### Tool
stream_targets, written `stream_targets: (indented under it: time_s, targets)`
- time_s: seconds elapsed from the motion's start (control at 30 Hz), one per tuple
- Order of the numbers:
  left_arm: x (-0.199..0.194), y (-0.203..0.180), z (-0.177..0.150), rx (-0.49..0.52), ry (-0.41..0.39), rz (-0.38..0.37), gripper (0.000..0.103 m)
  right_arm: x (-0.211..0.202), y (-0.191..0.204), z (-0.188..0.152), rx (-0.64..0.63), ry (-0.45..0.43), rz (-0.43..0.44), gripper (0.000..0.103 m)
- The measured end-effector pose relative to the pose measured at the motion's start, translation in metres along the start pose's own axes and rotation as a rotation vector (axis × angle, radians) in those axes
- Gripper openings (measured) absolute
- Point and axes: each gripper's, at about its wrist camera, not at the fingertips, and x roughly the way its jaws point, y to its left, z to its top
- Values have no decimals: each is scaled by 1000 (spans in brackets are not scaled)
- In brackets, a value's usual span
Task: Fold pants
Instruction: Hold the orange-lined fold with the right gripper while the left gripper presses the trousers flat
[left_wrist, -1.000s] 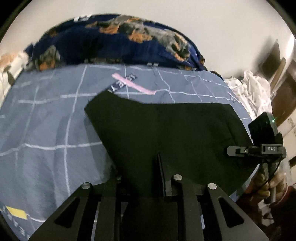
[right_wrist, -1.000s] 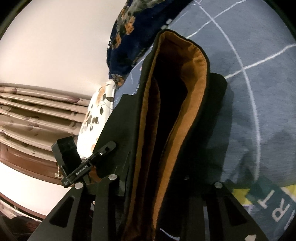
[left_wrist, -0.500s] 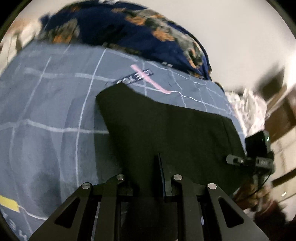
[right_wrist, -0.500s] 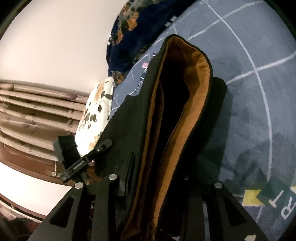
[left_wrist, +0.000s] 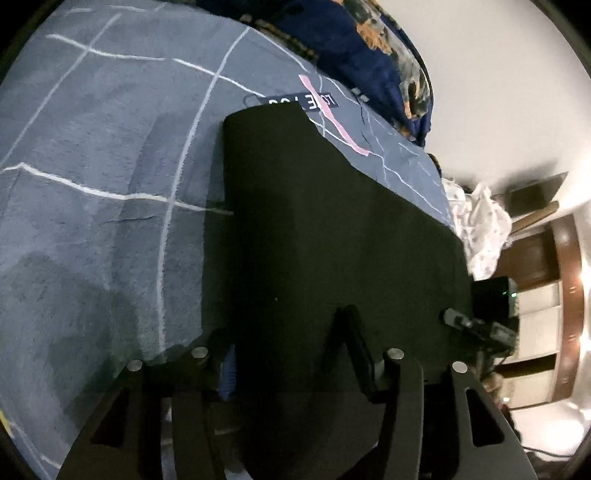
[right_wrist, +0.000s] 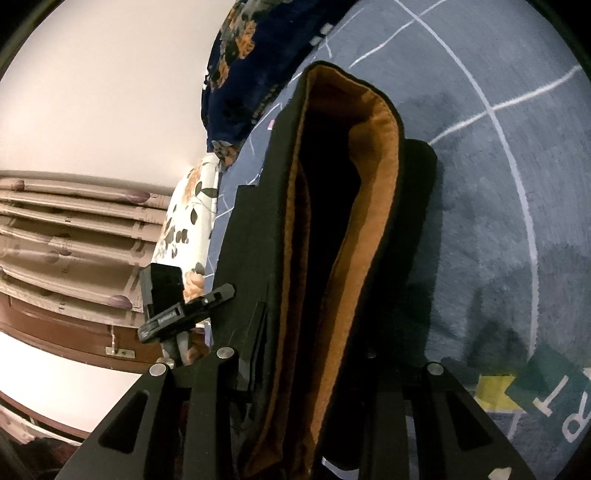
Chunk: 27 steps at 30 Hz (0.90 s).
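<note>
The black pants lie folded on the blue-grey bedspread with white grid lines. My left gripper sits low over their near edge. Its jaws are opening, and the cloth lies loose between the fingers. In the right wrist view the pants show an orange lining along a thick fold. My right gripper is shut on that fold. Each view shows the other gripper at the side: the right one and the left one, with a hand below it.
A dark blue flowered blanket is heaped at the far end of the bed. A white crumpled cloth lies past the bed's right edge. A white flowered pillow and brown wooden furniture are on the other side.
My left gripper has dropped toward the bed and rolled, and its jaws have parted from the black cloth. The pants now lie lower and flatter. The right gripper has kept its hold.
</note>
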Motion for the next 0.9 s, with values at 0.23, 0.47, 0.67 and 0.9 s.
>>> stream_targets:
  time_s: [0.23, 0.47, 0.67, 0.9]
  targets:
    - [28, -47, 1, 173, -20, 76, 39, 3, -7, -1, 26, -7, 17, 29]
    - [12, -55, -6, 170, -123, 133, 15, 2, 4, -1, -14, -19, 16, 29]
    - [-1, -76, -13, 246, -172, 211, 14, -3, 20, 3, -56, -29, 20, 29]
    - [-16, -93, -16, 320, -236, 287, 14, -1, 25, 7, -53, -39, 36, 29]
